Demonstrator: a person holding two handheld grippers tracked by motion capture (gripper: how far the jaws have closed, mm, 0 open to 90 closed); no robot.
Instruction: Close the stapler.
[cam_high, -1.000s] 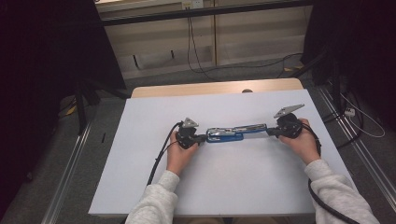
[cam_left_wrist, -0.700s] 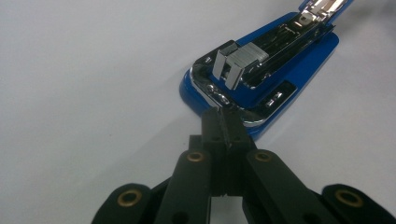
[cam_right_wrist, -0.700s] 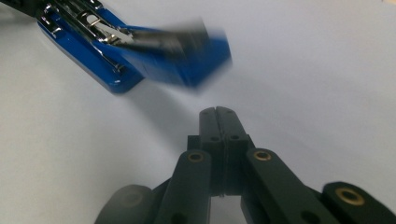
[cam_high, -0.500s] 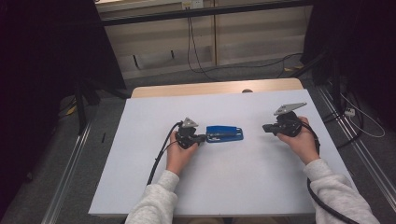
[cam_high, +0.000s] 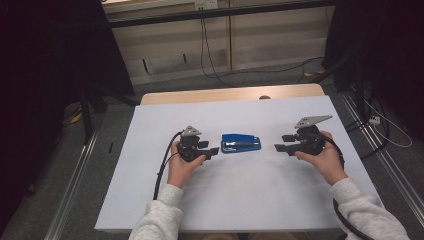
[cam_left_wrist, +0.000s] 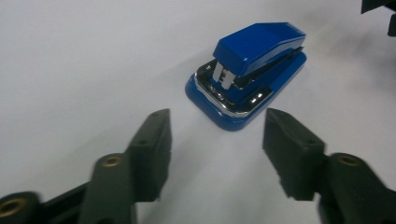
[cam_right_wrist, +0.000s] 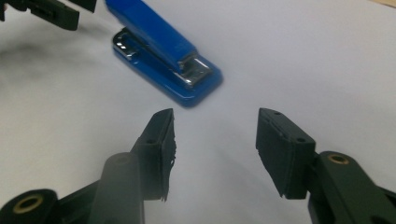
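Observation:
A blue stapler (cam_high: 241, 143) with a chrome nose lies closed and flat on the white table top (cam_high: 240, 200), between my two grippers. My left gripper (cam_high: 214, 150) sits just left of it, and its jaws have just been opening, with nothing between them. In the left gripper view the stapler (cam_left_wrist: 247, 86) lies a little beyond the spread left gripper (cam_left_wrist: 217, 116). My right gripper (cam_high: 279, 148) hangs to the stapler's right with a clear gap, and its jaws have also just been opening, empty. In the right gripper view the stapler (cam_right_wrist: 163, 56) lies ahead of the right gripper (cam_right_wrist: 215, 114).
The left gripper's black cable (cam_high: 162, 167) trails toward the near table edge. A wooden strip (cam_high: 225, 95) borders the far side of the table. Cables (cam_high: 385, 125) lie on the floor to the right. Bare white surface surrounds the stapler.
A second ago the stapler was stretched open between both shut grippers. The right gripper let go and drew back, the stapler closed, then the left gripper released it and backed off.

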